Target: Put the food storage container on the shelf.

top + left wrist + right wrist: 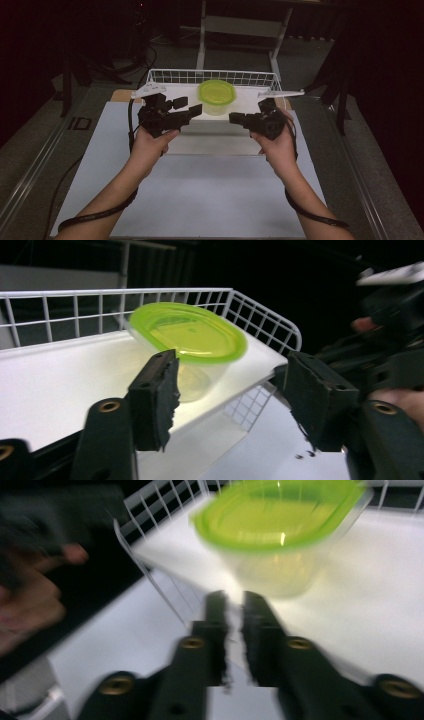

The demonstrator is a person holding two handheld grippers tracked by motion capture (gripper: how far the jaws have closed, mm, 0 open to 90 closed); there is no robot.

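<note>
Between the two grippers, slightly beyond both, sits the clear tub with green lid (216, 97), upright on the white floor of the wire basket (165, 76), near the basket's open front edge and roughly centred across it.

Left gripper (192, 107): jaws apart, nothing between them, pads pointing toward the tub's left side. Tips close to the tub wall but not touching; a gap shows in the high view. From the left gripper view the tub stands ahead and a little to the left pad's side, lid tilted in frame, the left pad overlapping the tub's lower wall in the picture only.

Right gripper (233, 118): jaws together, a thin slit between the pads, empty. Tips aim at the tub's right side from slightly lower and nearer the person. In the right gripper view the tub sits ahead and above the closed jaws, blurred.

Key relation: the tub lies straight between the two tips, left one marginally nearer and already spread wide enough to take a wall or rim. The tub is round, so no long axis to line up with; only the lid rim overhangs. Judgement: a grasp would come from the left side first; the right would have to open before it could help, or could simply steady the tub with closed tips. Risk: pushing the light tub back along the smooth basket floor.
</note>
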